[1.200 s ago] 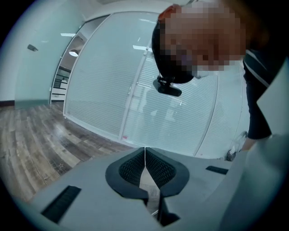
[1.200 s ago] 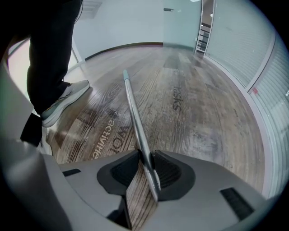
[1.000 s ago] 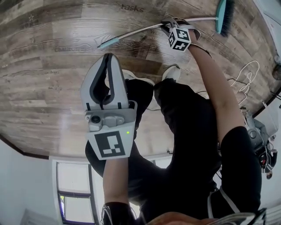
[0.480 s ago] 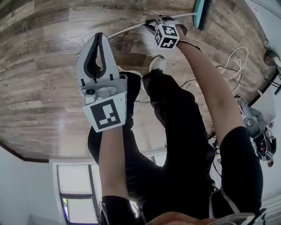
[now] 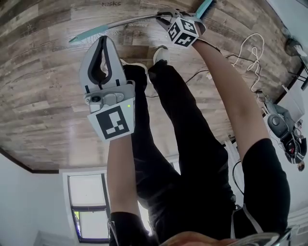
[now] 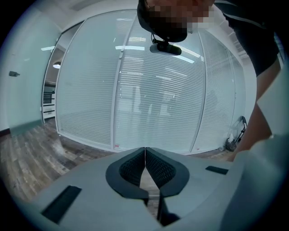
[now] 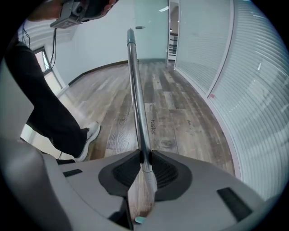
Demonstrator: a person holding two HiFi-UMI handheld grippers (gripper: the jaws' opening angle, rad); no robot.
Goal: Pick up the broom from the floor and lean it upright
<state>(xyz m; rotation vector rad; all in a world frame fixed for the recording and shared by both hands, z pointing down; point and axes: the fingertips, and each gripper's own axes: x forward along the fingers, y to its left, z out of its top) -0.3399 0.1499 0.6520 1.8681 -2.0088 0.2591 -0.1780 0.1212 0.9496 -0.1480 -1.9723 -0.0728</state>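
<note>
The broom has a metal handle (image 7: 137,103) with a teal end cap (image 5: 77,37) and a teal head (image 5: 204,6) at the head view's top edge. It hangs off the wood floor. My right gripper (image 7: 145,155) holds the handle; its jaws are closing and both pads press on the pole. In the head view that gripper (image 5: 168,18) sits at the top, under its marker cube (image 5: 183,31). My left gripper (image 5: 102,40) is shut with nothing in it, just below the handle's free end. Its tips (image 6: 145,151) meet in the left gripper view.
White cables (image 5: 251,48) trail over the floor at the right, near grey equipment (image 5: 284,134). The person's shoes (image 5: 160,53) stand under the broom. A glass wall with blinds (image 6: 158,90) runs ahead of the left gripper and along the right of the floor (image 7: 257,90).
The right gripper has risen with the broom handle in it, and the broom has come up off the floor. The left gripper has risen toward the handle's teal end.
</note>
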